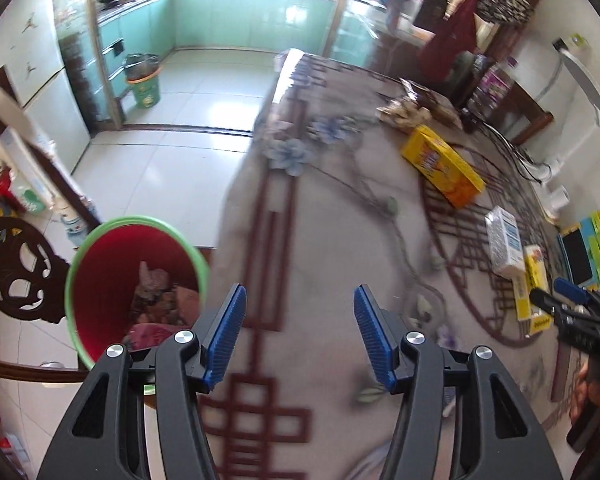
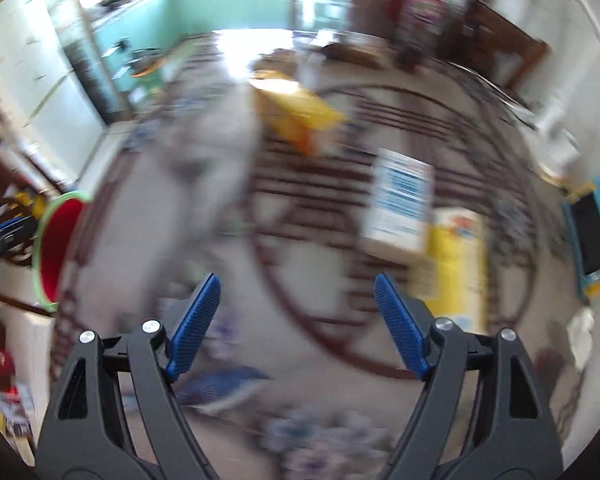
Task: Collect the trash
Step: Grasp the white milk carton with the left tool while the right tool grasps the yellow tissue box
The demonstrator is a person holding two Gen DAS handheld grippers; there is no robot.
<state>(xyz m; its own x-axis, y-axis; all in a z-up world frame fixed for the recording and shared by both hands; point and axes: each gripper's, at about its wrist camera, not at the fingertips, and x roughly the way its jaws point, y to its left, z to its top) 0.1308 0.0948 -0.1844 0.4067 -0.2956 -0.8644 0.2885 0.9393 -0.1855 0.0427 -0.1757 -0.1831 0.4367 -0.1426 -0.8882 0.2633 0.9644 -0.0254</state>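
While both our tools gape with nothing between their fingers, the left tool (image 1: 300, 300) and right tool (image 2: 298, 286) hang over the patterned tabletop (image 1: 320, 220); boxes lie at two o'clock, led by a yellow cardboard box (image 1: 442, 164), and the green-rimmed red bin (image 1: 100, 276) of trash stands at nine o'clock

A long table (image 1: 300, 240) under a grey cloth with dark red lines and blue flowers fills the room's middle. Pale glossy floor tiles (image 1: 168, 160) run to a kitchen with mint-green cabinets (image 1: 252, 16), brightly lit from behind. A white fridge (image 1: 40, 80) stands left, a carved dark wooden chair (image 1: 16, 268) nearer.
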